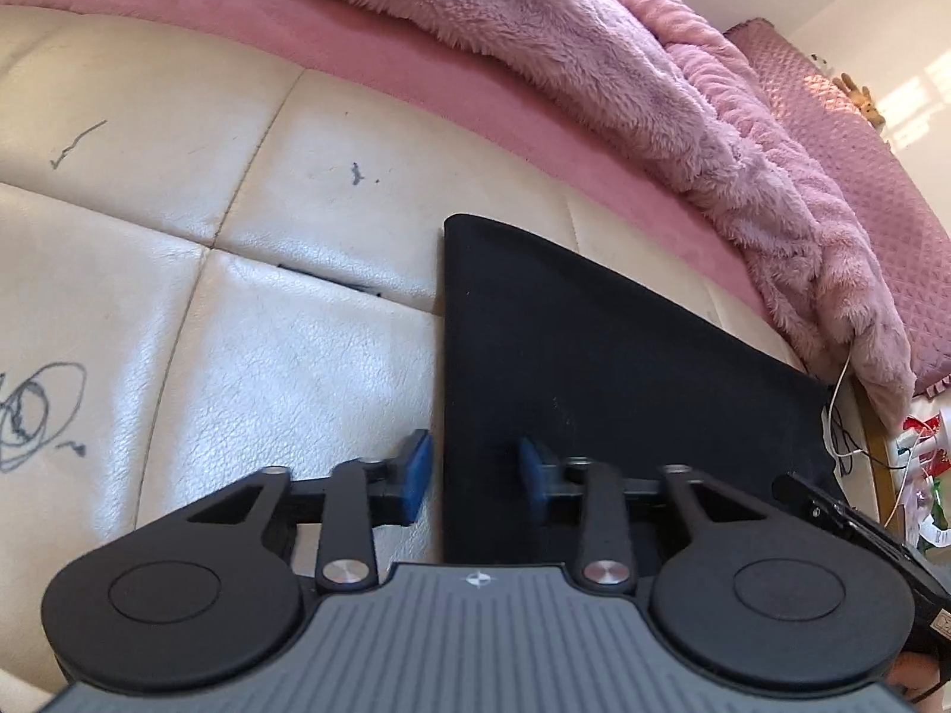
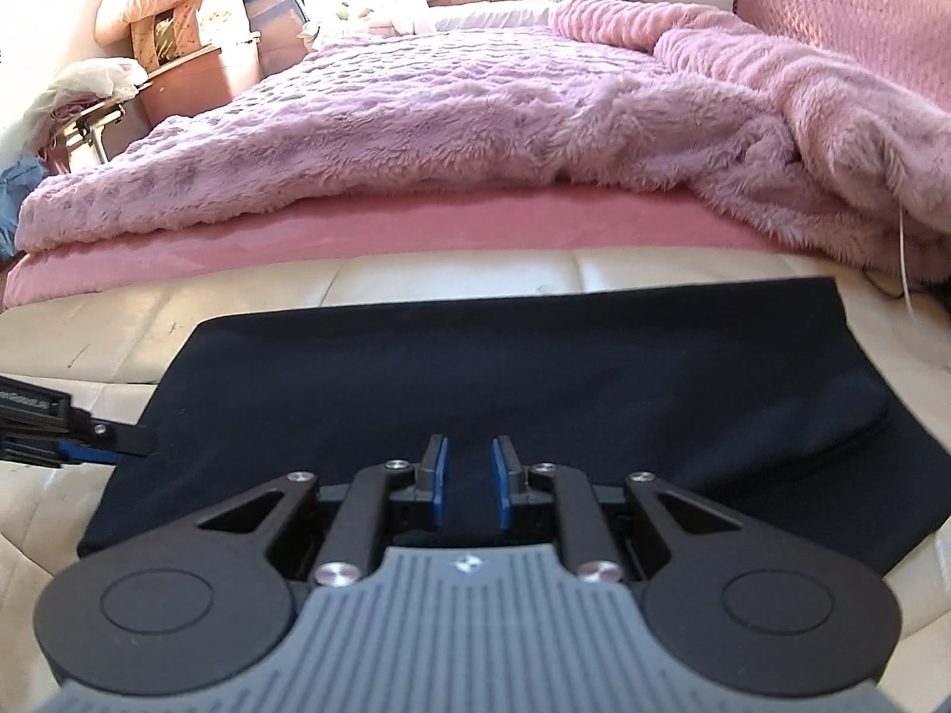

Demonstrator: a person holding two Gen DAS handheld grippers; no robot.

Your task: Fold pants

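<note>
One bed fills the far side of the room, its fluffy pink blanket hanging over the pink sheet edge at twelve o'clock. In front of it runs one cream padded bench, scribbled with pen marks, with plenty of bare surface open toward nine o'clock. One pair of dark navy pants lies flat on the bench, folded into a smooth slab with straight, crisp edges; a thicker folded ridge sits at its three o'clock end. Two grippers hover low over it. The left gripper straddles the pants' nine o'clock edge, jaws apart, one pad over the cushion, one over the cloth. The right gripper is over the cloth's near middle, jaws slightly apart, clamping nothing.
</note>
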